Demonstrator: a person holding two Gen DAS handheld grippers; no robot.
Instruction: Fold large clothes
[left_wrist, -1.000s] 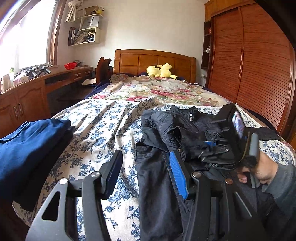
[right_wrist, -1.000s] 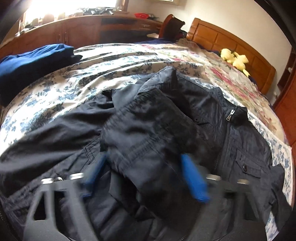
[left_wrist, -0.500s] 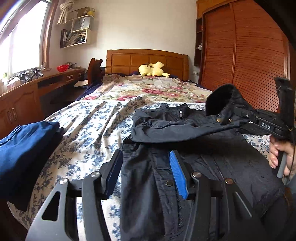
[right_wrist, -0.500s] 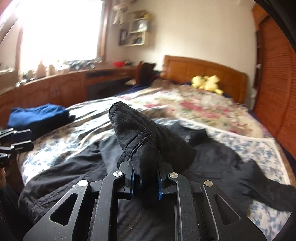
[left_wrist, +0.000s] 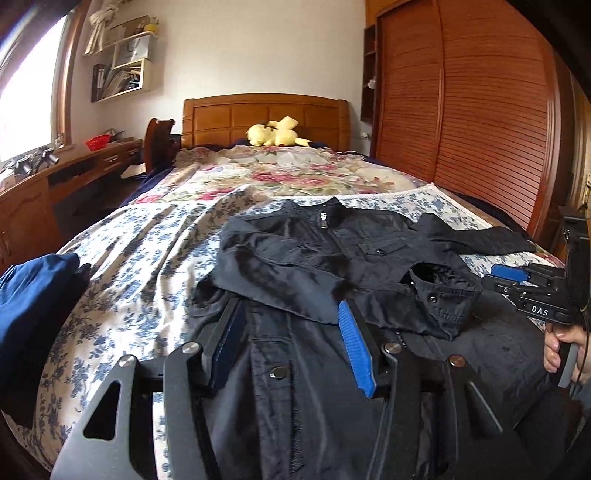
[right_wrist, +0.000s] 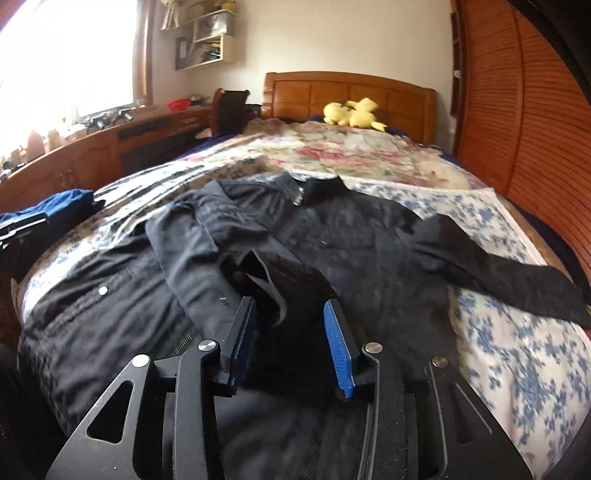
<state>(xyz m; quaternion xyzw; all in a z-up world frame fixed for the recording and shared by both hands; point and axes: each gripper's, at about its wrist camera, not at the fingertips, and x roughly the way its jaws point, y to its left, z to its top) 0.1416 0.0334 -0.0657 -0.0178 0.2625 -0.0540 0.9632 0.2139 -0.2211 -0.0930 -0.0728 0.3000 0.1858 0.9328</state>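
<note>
A black jacket (left_wrist: 332, 266) lay face up across the near half of the bed (left_wrist: 140, 258), collar toward the far headboard (left_wrist: 266, 114), zip closed at the neck; one sleeve (left_wrist: 280, 280) was laid across the chest from the left, its cuff (left_wrist: 439, 291) ending to the right of the middle, while the other sleeve (right_wrist: 498, 273) trailed off to the right over the flowered sheet; a folded blue garment (left_wrist: 33, 295) sat at the near left edge of the bed, and a yellow plush toy (left_wrist: 273, 134) rested by the headboard.

The left gripper (left_wrist: 291, 347) hovered above the jacket's lower front with its fingers about half apart and nothing between them; the right gripper (right_wrist: 291, 343) hung just over the folded-in cuff, its fingers spreading at that moment, with cloth lying under and between them but, as far as the blurred view showed, no longer pinched; a hand (left_wrist: 565, 343) held its handle at the right edge of the left view.

The step in hand looked like the first sleeve fold, just being let go; the next move would likely call for the right gripper to go to the loose right sleeve, nip it near the cuff and bring it across the chest likewise, the left one steadying the body so the first fold did not slide; then the hem could be folded up toward the collar.
</note>
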